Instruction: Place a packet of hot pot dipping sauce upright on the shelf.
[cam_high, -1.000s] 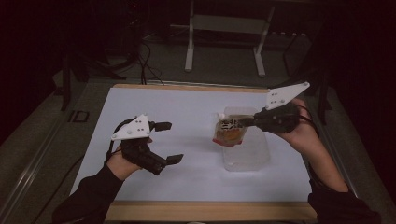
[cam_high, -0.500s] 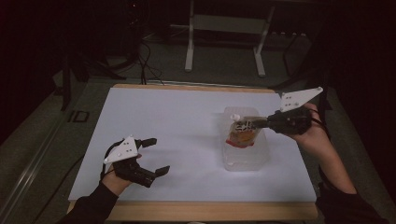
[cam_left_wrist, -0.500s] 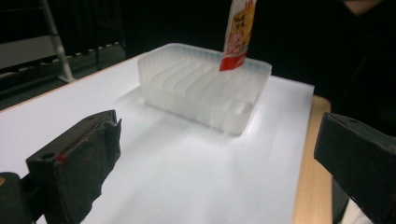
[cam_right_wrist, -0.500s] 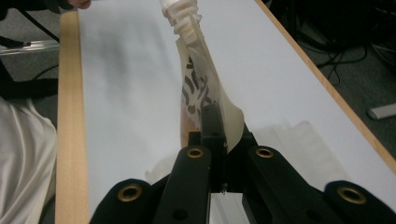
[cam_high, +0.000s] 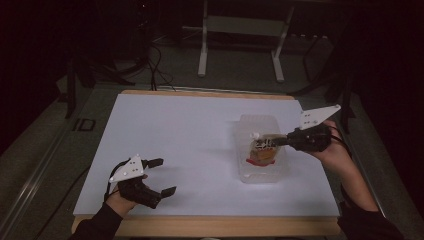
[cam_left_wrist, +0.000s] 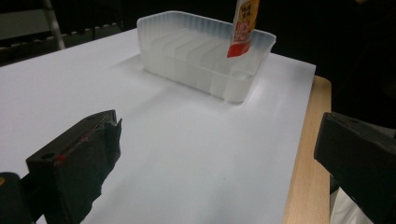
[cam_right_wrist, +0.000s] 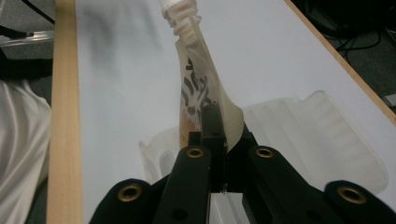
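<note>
A clear plastic tub (cam_high: 260, 121) stands on the white tabletop at the right. My right gripper (cam_high: 278, 142) is shut on a soft pouch (cam_high: 262, 150) with a white cap, black lettering and an orange-red base. The pouch hangs over the tub with its lower end inside. The right gripper view shows the jaws (cam_right_wrist: 212, 117) pinching the pouch (cam_right_wrist: 198, 79) above the tub (cam_right_wrist: 327, 135). My left gripper (cam_high: 164, 176) rests open and holds nothing near the front left edge. From there (cam_left_wrist: 219, 128) the tub (cam_left_wrist: 196, 70) and the hanging pouch (cam_left_wrist: 243, 28) lie ahead.
The white sheet (cam_high: 190, 135) covers a table with a wooden rim (cam_high: 210, 226). Beyond the far edge stand a metal frame (cam_high: 240, 45) and cables on a dark floor. A white sleeve (cam_right_wrist: 23, 154) shows at the left of the right gripper view.
My left gripper has drawn back toward the front left edge, still open. The right gripper has carried the pouch to the right and down into the tub.
</note>
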